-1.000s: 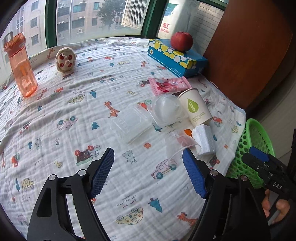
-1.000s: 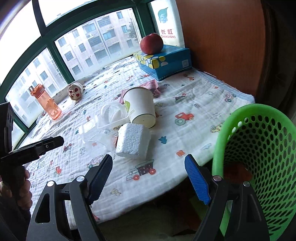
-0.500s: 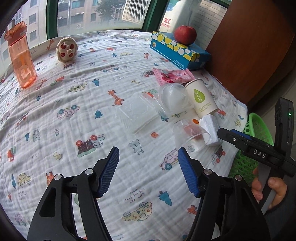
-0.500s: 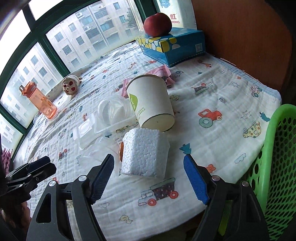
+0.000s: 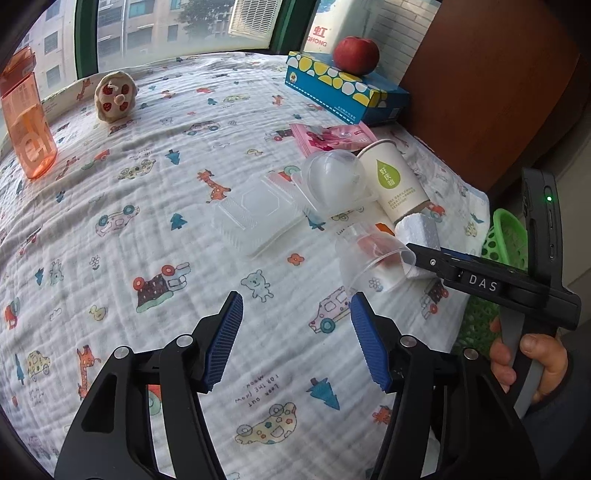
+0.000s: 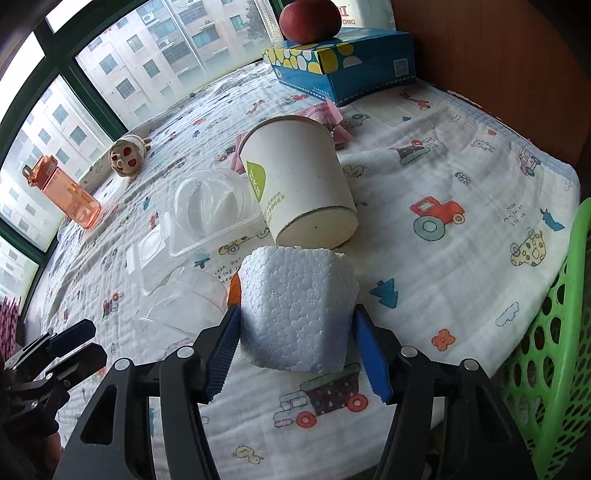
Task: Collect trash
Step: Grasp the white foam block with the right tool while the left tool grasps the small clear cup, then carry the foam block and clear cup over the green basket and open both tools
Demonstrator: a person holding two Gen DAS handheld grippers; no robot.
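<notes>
Grasp setup: my right gripper (image 6: 297, 349) jaws, just closing, bracket the white styrofoam block (image 6: 297, 306) for binning in the green mesh basket (image 6: 554, 350); left gripper (image 5: 295, 343) unclenched, empty.

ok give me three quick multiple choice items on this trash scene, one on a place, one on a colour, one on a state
1. Where is the apple?
A. in the basket
B. on the blue tissue box
C. beside the orange bottle

2. What colour is the basket at the edge of the bed?
A. green
B. red
C. white

3. How does the paper cup sit?
A. upright, mouth up
B. crushed flat
C. tipped on its side, base toward the camera

Answers:
1 B, the apple rests on top of the box by the wall.
2 A, its perforated wall shows bright green at the right.
3 C, its round base faces the right wrist camera, just behind the foam block that sits between the right gripper fingers, whose jaws have just been closing.
</notes>
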